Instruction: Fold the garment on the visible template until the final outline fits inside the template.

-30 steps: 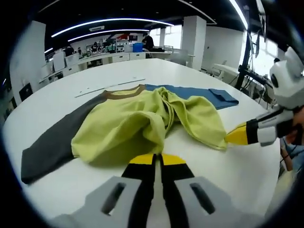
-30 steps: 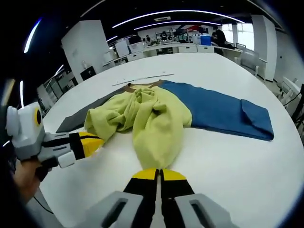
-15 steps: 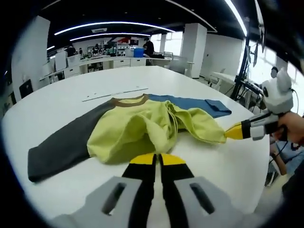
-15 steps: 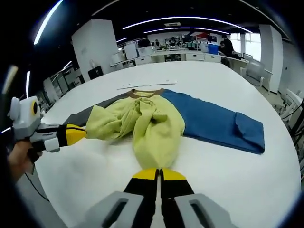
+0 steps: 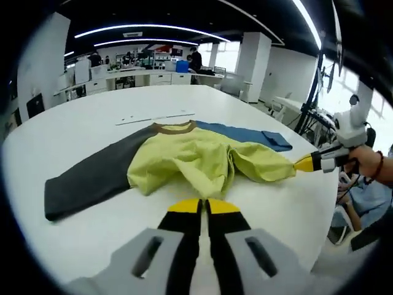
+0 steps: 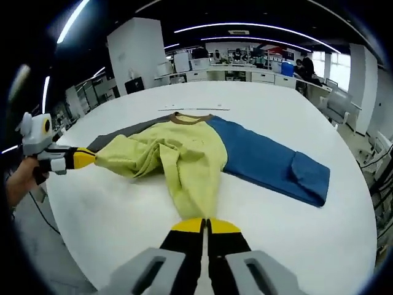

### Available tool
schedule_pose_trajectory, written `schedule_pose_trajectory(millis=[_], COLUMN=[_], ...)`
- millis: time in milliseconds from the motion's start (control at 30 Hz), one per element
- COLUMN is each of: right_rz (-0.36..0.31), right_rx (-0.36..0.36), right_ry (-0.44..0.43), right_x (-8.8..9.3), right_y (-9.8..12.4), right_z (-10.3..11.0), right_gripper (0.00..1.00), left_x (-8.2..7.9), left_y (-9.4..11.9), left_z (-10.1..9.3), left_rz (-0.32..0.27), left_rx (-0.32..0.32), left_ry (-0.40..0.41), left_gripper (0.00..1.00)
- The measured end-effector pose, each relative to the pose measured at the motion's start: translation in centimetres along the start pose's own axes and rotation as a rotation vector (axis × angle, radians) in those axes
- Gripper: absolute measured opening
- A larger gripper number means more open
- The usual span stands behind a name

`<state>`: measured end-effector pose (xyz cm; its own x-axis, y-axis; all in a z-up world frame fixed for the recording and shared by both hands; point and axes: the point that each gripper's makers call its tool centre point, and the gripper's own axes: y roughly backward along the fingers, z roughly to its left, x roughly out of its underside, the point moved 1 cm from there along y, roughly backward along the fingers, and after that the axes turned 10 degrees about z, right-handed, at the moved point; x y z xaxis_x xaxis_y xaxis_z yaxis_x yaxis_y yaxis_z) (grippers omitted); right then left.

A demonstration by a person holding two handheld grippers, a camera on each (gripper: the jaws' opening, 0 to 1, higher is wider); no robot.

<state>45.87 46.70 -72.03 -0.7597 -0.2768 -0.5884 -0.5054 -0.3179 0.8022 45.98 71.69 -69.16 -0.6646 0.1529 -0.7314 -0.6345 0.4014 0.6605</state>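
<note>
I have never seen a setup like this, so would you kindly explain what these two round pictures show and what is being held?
There is no robot here: a person holds a hand-held two-jaw tool in each hand, and a fisheye camera rides on each, looking along its jaws.

In the left gripper view, the left tool, grey with black jaws and yellow tips, rises from the bottom, its jaws shut on the hem of the yellow-green shirt body. The right tool enters from the right, pinching another part of the hem.

The right gripper view is the mirror case: the right tool at the bottom, the left one coming in from the left.

On the large white round table lies one long-sleeved shirt with a brown collar, a dark grey sleeve and a blue sleeve. Both tools are pulling the hem taut.
</note>
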Motion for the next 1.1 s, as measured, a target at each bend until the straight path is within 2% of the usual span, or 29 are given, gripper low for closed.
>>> schedule_pose_trajectory(millis=[267, 467, 600, 1100], right_rz=[0.010, 0.047, 0.060, 0.123], right_rx=[-0.028, -0.060, -0.079, -0.108], right_ry=[0.014, 0.024, 0.023, -0.026], right_x=[0.8, 2.1, 2.8, 5.1], right_y=[0.9, 1.2, 1.5, 3.0], right_z=[0.3, 0.5, 0.7, 1.3], right_gripper=[0.00, 0.00, 0.00, 0.00], left_x=[1.7, 3.2, 4.4, 7.8], left_y=[2.6, 4.2, 4.9, 7.1], left_z=[0.4, 1.4, 1.9, 2.7], left_rz=[0.014, 0.036, 0.052, 0.151], left_rx=[0.007, -0.010, -0.013, -0.044], left_ry=[0.011, 0.037, 0.066, 0.071], left_gripper=[0.00, 0.00, 0.00, 0.00])
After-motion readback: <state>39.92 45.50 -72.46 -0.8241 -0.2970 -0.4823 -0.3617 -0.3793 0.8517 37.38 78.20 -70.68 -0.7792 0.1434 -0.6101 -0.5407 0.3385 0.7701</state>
